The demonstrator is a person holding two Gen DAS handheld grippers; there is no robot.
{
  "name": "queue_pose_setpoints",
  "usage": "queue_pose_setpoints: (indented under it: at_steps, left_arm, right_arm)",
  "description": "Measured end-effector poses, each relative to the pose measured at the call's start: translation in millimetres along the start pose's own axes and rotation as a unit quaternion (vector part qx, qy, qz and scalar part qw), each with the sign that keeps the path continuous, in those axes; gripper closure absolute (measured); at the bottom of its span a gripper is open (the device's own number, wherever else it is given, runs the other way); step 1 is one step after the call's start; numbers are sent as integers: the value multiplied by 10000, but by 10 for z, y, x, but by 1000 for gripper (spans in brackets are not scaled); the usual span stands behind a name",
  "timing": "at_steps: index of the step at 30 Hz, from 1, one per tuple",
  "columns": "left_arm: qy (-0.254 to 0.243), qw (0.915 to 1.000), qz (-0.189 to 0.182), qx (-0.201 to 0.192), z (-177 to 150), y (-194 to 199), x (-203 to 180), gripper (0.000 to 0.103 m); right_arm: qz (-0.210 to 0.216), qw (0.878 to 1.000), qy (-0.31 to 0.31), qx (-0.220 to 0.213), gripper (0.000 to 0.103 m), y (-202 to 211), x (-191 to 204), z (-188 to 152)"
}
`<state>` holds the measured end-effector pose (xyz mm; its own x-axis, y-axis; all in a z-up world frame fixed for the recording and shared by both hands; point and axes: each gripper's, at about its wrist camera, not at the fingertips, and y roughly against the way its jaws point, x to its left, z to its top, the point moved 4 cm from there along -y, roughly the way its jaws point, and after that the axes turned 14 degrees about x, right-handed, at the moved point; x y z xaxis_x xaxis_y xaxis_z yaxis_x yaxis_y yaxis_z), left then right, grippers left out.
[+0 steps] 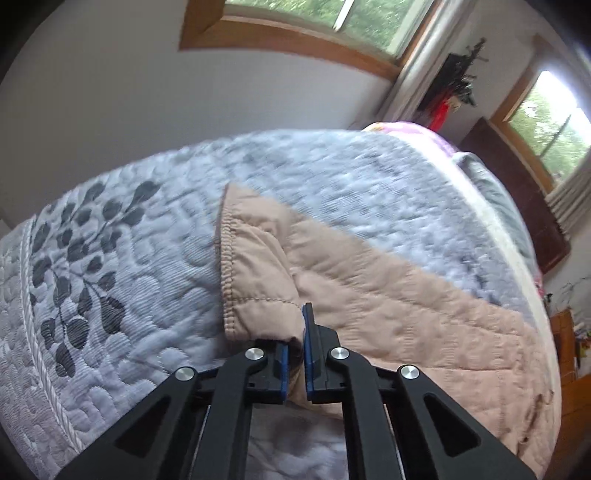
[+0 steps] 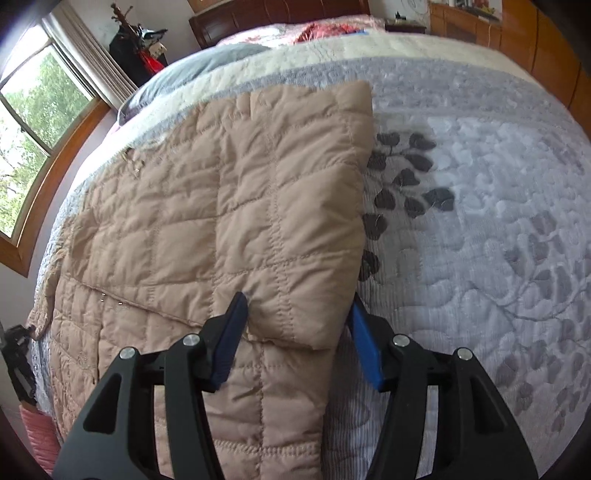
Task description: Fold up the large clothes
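On the grey quilted bedspread (image 2: 480, 184) a tan quilted jacket (image 2: 184, 203) is spread, one sleeve (image 2: 295, 184) already laid across its body. A cuffed edge (image 1: 236, 258) appears pinched in the nearly closed left gripper (image 1: 295, 332); the right gripper (image 2: 299, 325) is held wide open astride the sleeve end, nothing gripped. Closing there is judged necessary next. Beyond the jacket, wood-framed windows (image 1: 314, 22) and a dark headboard (image 2: 277, 16) are seen.

bare bedspread (image 2: 480, 206) open right of the quilted coat (image 2: 229, 192), pillow (image 2: 207, 70) perhaps blocking far side
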<state>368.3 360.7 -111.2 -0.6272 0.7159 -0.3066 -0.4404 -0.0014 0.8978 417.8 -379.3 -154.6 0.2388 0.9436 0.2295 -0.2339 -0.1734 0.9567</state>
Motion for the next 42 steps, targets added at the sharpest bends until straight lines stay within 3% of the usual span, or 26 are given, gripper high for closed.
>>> queue_pose_setpoints:
  at_steps: [4, 8, 12, 14, 19, 22, 29, 33, 36, 38, 39, 40, 42]
  left_arm:
    - [-773, 9959, -378, -269, -177, 324, -636, 98]
    - [-1721, 9823, -667, -325, -504, 489, -1431, 98]
    - [-2631, 9602, -936, -39, -973, 425, -2228, 98]
    - [-3094, 9447, -1078, 129, -1274, 366, -2633, 98]
    - [-3870, 9126, -1258, 398, -1872, 251, -3348, 98]
    - [-4138, 8998, -1260, 569, -2128, 114, -3625, 98]
    - [-4421, 8881, -930, 851, -2587, -270, -3993, 97]
    - [-4569, 8776, -848, 1180, -2760, -489, -4027, 82]
    - [-4867, 8564, -1143, 1290, -2862, -359, -3957, 59]
    - [-5041, 8376, -1578, 1393, -2902, -145, -3857, 54]
    - [-5056, 8343, -1686, 1413, -2887, -68, -3806, 54]
    - [-5041, 8340, -1755, 1396, -2838, 19, -3728, 54]
    - [-4955, 8419, -1719, 1268, -2663, 133, -3565, 54]
  right_arm:
    - [-220, 9994, 133, -247, 47, 177, 112, -44]
    - [-211, 9987, 354, -296, 47, 239, 265, -100]
    - [-76, 9989, 425, -187, 47, 174, 318, -122]
    - [-53, 9989, 437, -166, 47, 143, 336, -126]
    - [-10, 9987, 485, -163, 47, 120, 342, -139]
    - [43, 9988, 476, -142, 48, 100, 314, -135]
    - [77, 9987, 496, -128, 49, 74, 298, -144]
    - [81, 9987, 483, -107, 49, 48, 293, -130]
    - [80, 9987, 486, -150, 49, 82, 303, -139]
    - [53, 9985, 503, -213, 49, 137, 332, -154]
    - [59, 9983, 531, -237, 49, 171, 360, -166]
    - [69, 9981, 558, -251, 49, 197, 389, -170]
    - [65, 9972, 693, -282, 49, 269, 511, -187]
